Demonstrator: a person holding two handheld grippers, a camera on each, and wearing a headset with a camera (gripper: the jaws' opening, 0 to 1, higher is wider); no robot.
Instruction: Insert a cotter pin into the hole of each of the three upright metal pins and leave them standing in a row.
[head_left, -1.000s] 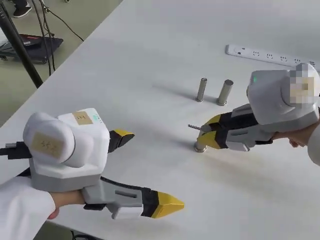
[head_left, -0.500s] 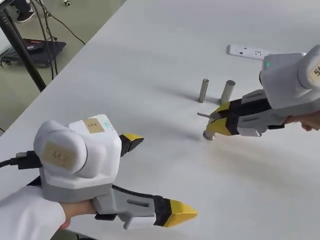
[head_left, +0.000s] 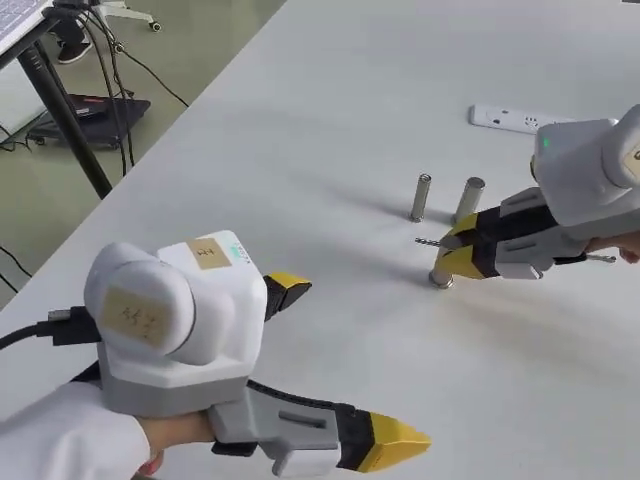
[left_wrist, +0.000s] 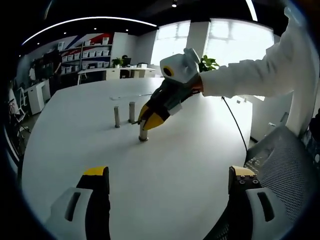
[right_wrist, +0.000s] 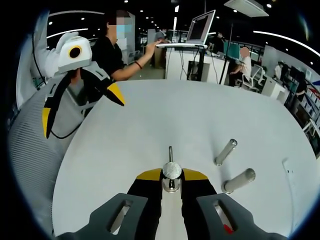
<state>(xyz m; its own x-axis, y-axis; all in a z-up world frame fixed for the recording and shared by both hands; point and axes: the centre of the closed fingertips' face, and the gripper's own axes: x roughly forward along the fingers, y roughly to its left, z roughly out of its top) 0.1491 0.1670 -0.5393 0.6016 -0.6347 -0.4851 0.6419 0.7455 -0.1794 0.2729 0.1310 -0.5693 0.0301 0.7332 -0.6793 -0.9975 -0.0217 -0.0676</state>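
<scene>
One cotter pin, level, tip leftward

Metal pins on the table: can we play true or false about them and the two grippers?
1. Three metal pins stand upright on the table. True.
2. The left gripper holds one of the pins. False: its jaws are wide open with nothing between them.
3. The right gripper is at the nearest metal pin, and a thin cotter pin pokes out past its tips. True.
4. The power strip lies between the two grippers. False: it lies beyond the pins, on the far side of the table.
</scene>
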